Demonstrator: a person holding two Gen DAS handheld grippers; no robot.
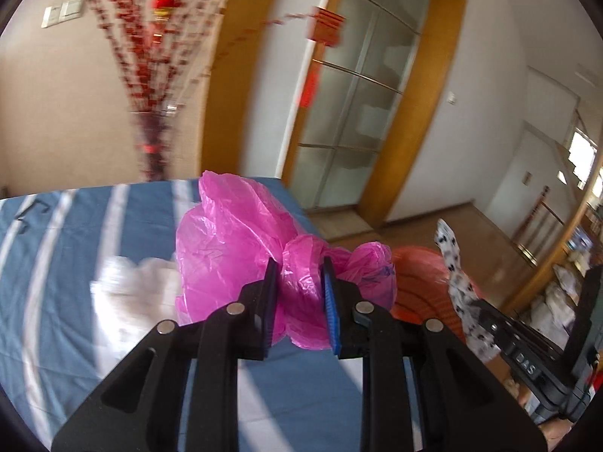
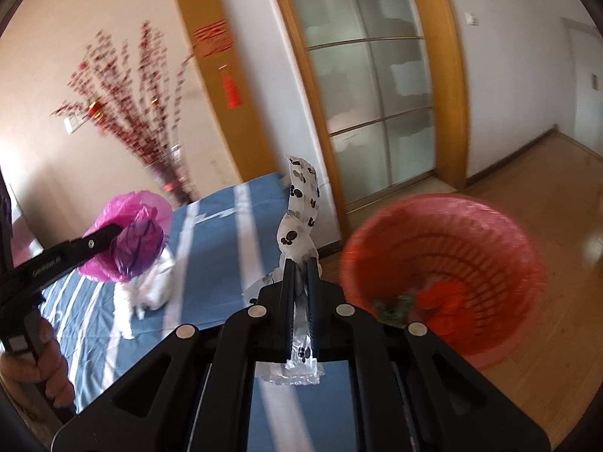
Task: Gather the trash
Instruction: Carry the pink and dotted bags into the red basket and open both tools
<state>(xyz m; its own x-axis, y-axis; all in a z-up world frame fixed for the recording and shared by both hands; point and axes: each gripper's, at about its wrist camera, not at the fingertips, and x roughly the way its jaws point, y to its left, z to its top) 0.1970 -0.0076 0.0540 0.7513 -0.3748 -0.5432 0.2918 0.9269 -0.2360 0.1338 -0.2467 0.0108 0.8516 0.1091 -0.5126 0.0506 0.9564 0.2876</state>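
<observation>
My left gripper is shut on a crumpled pink plastic bag and holds it above the blue striped cloth. The bag also shows in the right wrist view, held by the left gripper at the left. My right gripper is shut on a white plastic wrapper with black paw prints, which stands up from the jaws. The wrapper also shows in the left wrist view. A red plastic basket stands on the floor to the right, with red and green scraps inside. Its rim shows in the left wrist view.
A white crumpled bag lies on the striped cloth below the pink bag. A vase of red branches stands at the far end. A wood-framed glass door is behind. Wooden floor lies to the right.
</observation>
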